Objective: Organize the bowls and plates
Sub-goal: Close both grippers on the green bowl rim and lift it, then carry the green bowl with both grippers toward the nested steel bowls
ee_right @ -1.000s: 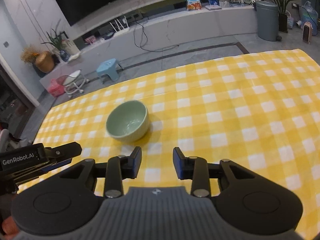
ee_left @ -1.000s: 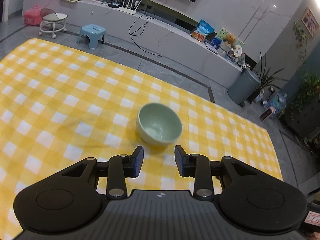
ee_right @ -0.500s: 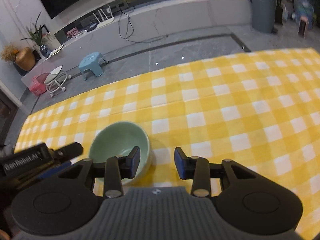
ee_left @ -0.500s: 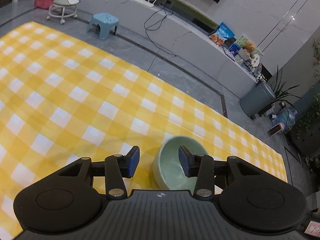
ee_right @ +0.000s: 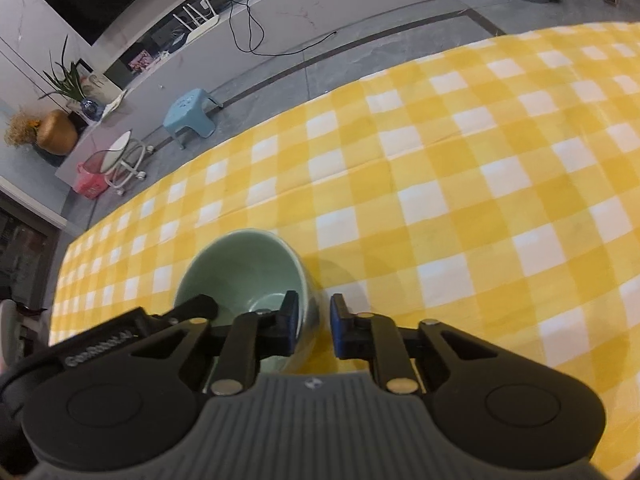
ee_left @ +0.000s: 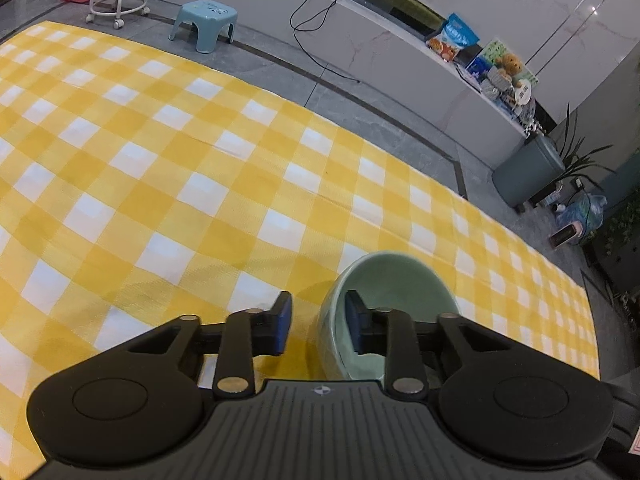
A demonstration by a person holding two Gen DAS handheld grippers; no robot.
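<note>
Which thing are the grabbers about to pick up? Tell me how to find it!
Look at the big yellow-and-white checked cloth. Near its front edge sits a round, pale green bowl, empty inside. It is the only dish there, with an open gripper straddling its rim on each side.

The bowl [ee_left: 394, 280] sits on the tablecloth [ee_left: 160, 168] — stool [ee_left: 204, 24] and bin [ee_left: 528, 172] on the floor beyond.

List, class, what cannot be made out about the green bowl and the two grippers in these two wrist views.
1. Left wrist view: near side of the pale green ceramic bowl, hidden behind the left gripper; contact with the rim between the open jaws is unclear.
2. Right wrist view: bowl's near wall and base, hidden by the right gripper.
3. Both views: any plates; only the yellow checked tablecloth shows.
</note>
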